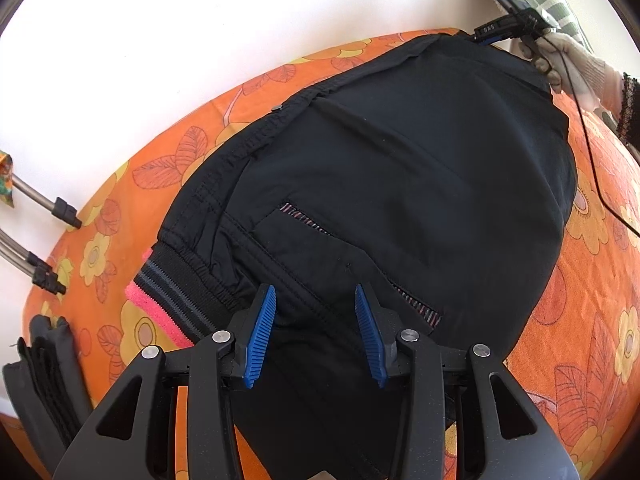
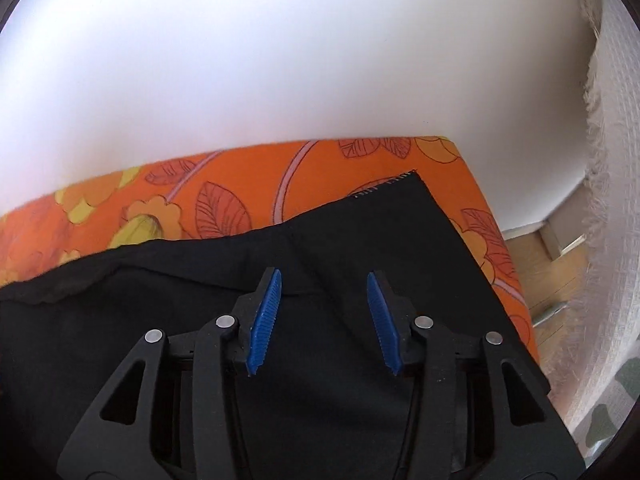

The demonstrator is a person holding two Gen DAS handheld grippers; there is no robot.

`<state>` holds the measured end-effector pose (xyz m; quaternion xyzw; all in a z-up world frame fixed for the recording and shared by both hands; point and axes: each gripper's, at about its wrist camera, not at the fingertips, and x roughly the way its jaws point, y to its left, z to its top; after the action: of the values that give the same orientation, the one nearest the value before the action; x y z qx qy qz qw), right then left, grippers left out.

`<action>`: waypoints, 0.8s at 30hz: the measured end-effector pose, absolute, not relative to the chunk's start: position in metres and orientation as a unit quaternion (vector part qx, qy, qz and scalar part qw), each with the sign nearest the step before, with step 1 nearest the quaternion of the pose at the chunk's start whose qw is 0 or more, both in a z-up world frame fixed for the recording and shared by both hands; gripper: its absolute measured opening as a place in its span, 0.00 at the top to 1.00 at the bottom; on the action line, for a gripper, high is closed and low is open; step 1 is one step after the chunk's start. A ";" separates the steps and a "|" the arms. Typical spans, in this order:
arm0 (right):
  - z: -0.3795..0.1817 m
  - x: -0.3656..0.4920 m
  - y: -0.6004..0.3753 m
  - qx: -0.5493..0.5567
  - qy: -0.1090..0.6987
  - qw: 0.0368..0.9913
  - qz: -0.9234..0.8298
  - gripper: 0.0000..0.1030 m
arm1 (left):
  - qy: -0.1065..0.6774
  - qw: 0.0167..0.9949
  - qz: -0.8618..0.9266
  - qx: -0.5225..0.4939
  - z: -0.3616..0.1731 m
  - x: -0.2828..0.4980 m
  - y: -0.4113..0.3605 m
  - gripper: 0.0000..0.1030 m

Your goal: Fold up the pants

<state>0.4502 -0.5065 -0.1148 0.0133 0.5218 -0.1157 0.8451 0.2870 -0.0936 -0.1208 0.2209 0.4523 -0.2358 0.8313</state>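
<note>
Both grippers, left gripper and right gripper, hang spread and empty over the black pants flat on the orange cloth, so I'd pinch matching far edges before folding.

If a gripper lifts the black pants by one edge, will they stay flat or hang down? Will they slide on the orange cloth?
The black pants look thin and soft, with wrinkles near the elastic waistband, so they would probably droop, not stay flat. They seem light. The flowered orange cloth looks matte, so they may drag rather than slide freely.
</note>
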 end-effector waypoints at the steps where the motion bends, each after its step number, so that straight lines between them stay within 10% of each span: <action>1: -0.121 0.454 -0.505 -0.009 0.516 0.846 -0.133 0.54 | 0.453 0.831 -0.236 0.219 -0.121 0.287 -0.093 0.61; 24: -0.057 0.216 -0.418 0.123 0.516 0.846 0.052 0.48 | 0.506 0.823 -0.225 0.130 -0.105 0.236 -0.019 0.37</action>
<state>0.2159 -0.4184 -0.0571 0.1228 0.5161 0.0517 0.8461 0.2358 -0.0193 -0.1055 0.1298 0.5058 -0.2248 0.8226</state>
